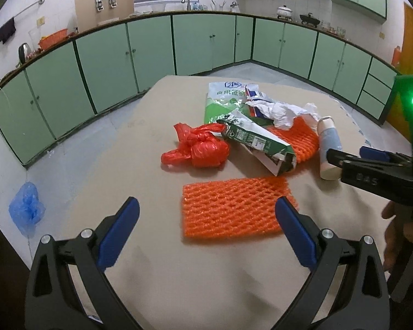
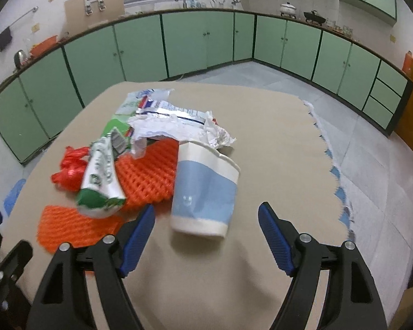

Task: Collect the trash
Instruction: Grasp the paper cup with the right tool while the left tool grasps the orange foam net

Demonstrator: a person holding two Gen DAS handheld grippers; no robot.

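Note:
A pile of trash lies on the beige table. In the left wrist view I see a flat orange foam net, a knotted red plastic bag, a green and white carton, crumpled white paper, a green bag and a second orange net. My left gripper is open, just before the flat net. A blue and white paper cup lies on its side. My right gripper is open, with its fingertips to either side of the cup's base; it also shows in the left wrist view.
Green kitchen cabinets run along the far walls. A blue plastic bag lies on the floor left of the table. The table's right edge is ragged, with tiled floor beyond it.

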